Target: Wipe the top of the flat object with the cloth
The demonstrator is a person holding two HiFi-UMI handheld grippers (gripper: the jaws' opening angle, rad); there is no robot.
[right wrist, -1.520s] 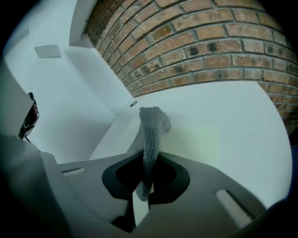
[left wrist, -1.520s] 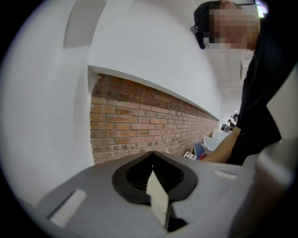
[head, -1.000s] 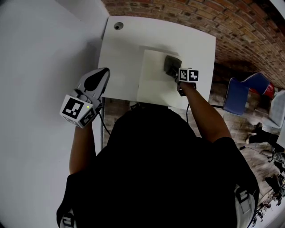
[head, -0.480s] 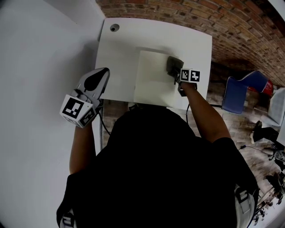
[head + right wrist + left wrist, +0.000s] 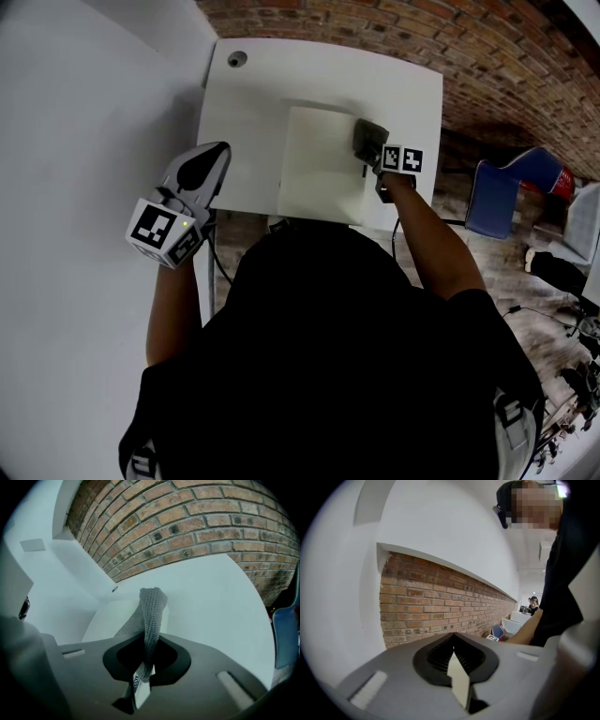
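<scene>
A flat cream board (image 5: 319, 164) lies on the white table (image 5: 253, 103). On the board's right part rests a grey knitted cloth (image 5: 368, 141), and my right gripper (image 5: 375, 161) is shut on it. In the right gripper view the cloth (image 5: 151, 616) hangs pinched between the jaws, over the board (image 5: 110, 620). My left gripper (image 5: 202, 169) is held off the table's left front corner, away from the board, with its jaws closed and nothing in them. In the left gripper view it (image 5: 457, 667) points at a brick wall.
A brick wall (image 5: 422, 37) runs behind the table. A white wall (image 5: 75, 112) stands on the left. A small round hole (image 5: 236, 58) marks the table's far left corner. A blue chair (image 5: 502, 197) stands on the floor to the right.
The right gripper and cloth have shifted slightly right and nearer along the board's right part. The left gripper has stayed put.
</scene>
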